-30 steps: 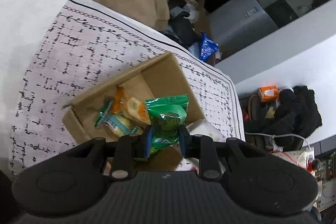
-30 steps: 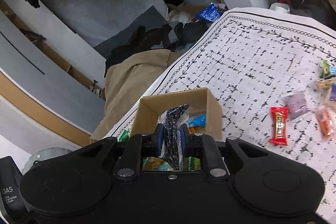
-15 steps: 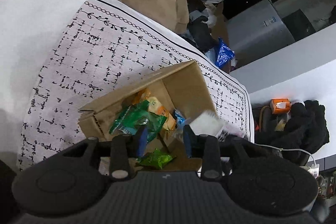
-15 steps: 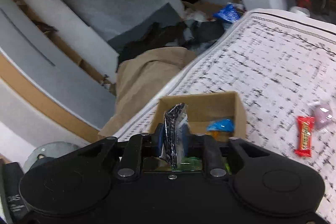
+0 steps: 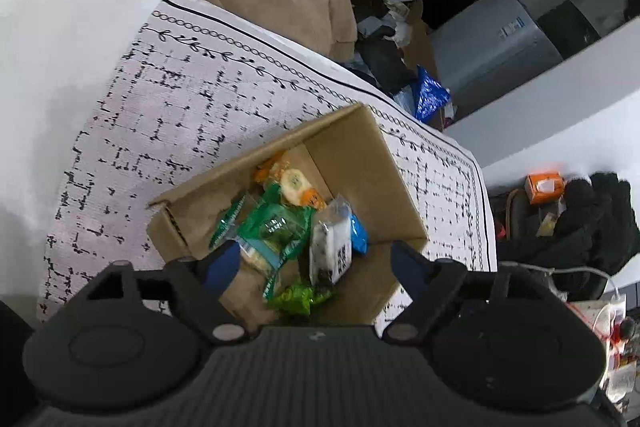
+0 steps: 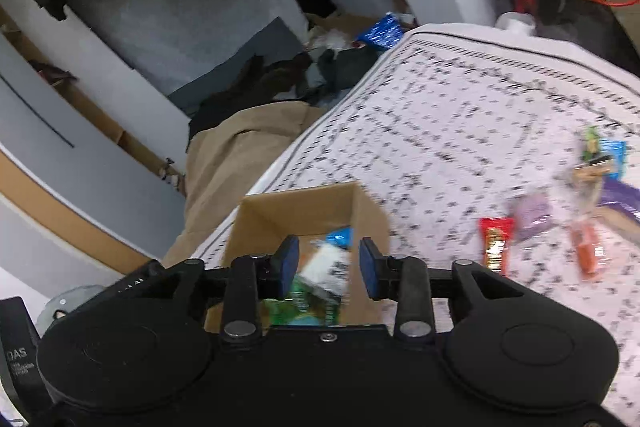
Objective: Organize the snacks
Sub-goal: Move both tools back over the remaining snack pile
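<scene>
Since a second ago both grippers have let go: the green packet the left one pinched and the dark packet the right one pinched now lie in the cardboard box.

Left wrist view: the left gripper (image 5: 316, 263) hangs over the cardboard box (image 5: 384, 163), its jaws opening wide with nothing pressed between them. Inside the box lie a green packet (image 5: 276, 227), a black-and-white packet (image 5: 332, 247) leaning on a blue one, and an orange-and-yellow packet (image 5: 296, 185) at the far corner. The box stands on a patterned cloth (image 5: 180, 115) covering the bench.

Right wrist view, blurred: the right gripper (image 6: 325, 265) sits above the same box (image 6: 296, 211), jaws opening part-way, gripping nothing. Well apart, loose snacks remain on the cloth, among them a red bar (image 6: 495, 243) and an orange packet (image 6: 586, 251).

These packets look light, crinkly and slippery; pinching a flat sealed edge probably holds best.
</scene>
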Demonstrator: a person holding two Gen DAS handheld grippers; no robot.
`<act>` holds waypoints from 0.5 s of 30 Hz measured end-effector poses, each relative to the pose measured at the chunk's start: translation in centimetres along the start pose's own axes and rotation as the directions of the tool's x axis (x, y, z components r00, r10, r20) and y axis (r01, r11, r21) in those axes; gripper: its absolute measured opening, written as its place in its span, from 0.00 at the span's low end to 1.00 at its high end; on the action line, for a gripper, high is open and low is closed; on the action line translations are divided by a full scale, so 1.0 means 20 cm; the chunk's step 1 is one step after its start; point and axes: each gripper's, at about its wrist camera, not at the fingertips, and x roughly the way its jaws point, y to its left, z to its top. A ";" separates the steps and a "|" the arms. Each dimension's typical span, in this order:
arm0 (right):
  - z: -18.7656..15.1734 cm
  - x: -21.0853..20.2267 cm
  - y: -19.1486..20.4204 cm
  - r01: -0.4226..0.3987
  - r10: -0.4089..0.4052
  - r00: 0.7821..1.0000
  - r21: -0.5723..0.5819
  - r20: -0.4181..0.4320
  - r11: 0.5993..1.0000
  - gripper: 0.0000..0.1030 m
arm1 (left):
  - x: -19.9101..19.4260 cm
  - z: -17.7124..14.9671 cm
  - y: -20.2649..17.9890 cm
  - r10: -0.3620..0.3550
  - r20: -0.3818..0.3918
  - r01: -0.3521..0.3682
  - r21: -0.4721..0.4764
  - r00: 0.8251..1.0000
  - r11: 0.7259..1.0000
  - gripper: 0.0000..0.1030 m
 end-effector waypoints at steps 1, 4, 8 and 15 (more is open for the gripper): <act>0.00 -0.02 -0.03 0.006 -0.006 1.000 0.002 0.006 1.000 0.41 | 0.00 -0.01 -0.01 -0.001 -0.001 0.001 0.011 1.000 1.000 0.82; 0.01 -0.08 -0.10 0.027 -0.027 0.999 0.005 0.022 1.000 0.46 | 0.00 -0.05 -0.07 0.003 0.002 -0.003 0.070 1.000 0.998 0.85; 0.02 -0.16 -0.21 0.044 -0.045 0.998 0.021 0.039 0.999 0.53 | 0.00 -0.12 -0.16 0.013 0.007 -0.014 0.150 1.000 0.989 0.90; 0.03 -0.25 -0.39 0.070 -0.072 0.996 0.046 0.056 0.997 0.65 | 0.03 -0.24 -0.27 0.024 -0.009 -0.021 0.252 1.000 0.967 0.92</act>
